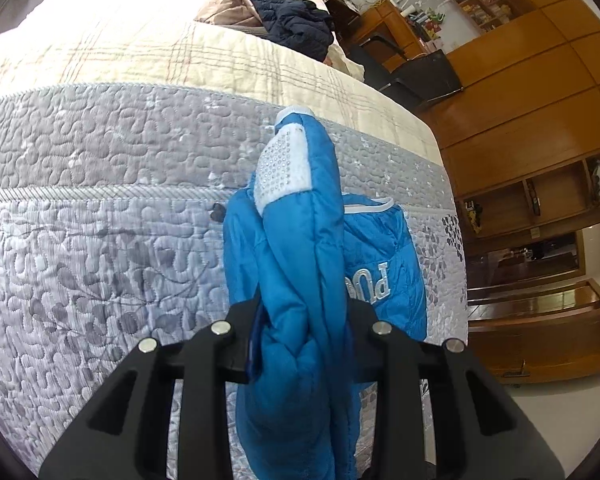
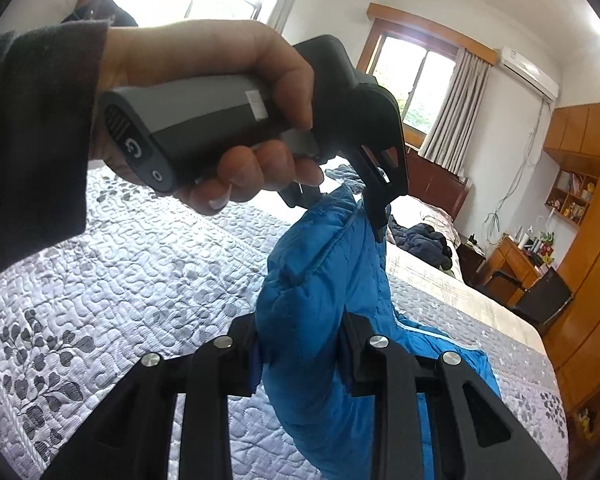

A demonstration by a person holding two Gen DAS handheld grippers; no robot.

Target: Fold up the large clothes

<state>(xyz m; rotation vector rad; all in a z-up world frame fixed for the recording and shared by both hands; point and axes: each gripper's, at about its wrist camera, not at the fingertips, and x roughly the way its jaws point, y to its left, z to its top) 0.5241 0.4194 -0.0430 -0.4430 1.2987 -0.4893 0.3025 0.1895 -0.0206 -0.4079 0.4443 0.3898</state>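
The bright blue quilted puffer jacket (image 1: pixel 300 280) hangs lifted above the grey leaf-patterned quilted bedspread (image 1: pixel 100 240), its lower part draping toward 4 o'clock. The left gripper (image 1: pixel 300 344) pinches a bunched fold; the right gripper (image 2: pixel 300 360) likewise clamps blue fabric. This looks like the lift-and-spread step; next, lay it flat. The wooden shelf cubbies (image 1: pixel 540 200) at 3 o'clock hold small, indistinct items.

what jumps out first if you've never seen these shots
The bright blue puffer jacket dominates both views, bunched and lifted over the grey quilted bedspread, with the left gripper and right gripper each clamped on a fold. In the right wrist view, a hand fills the upper left, gripping the other tool's handle.
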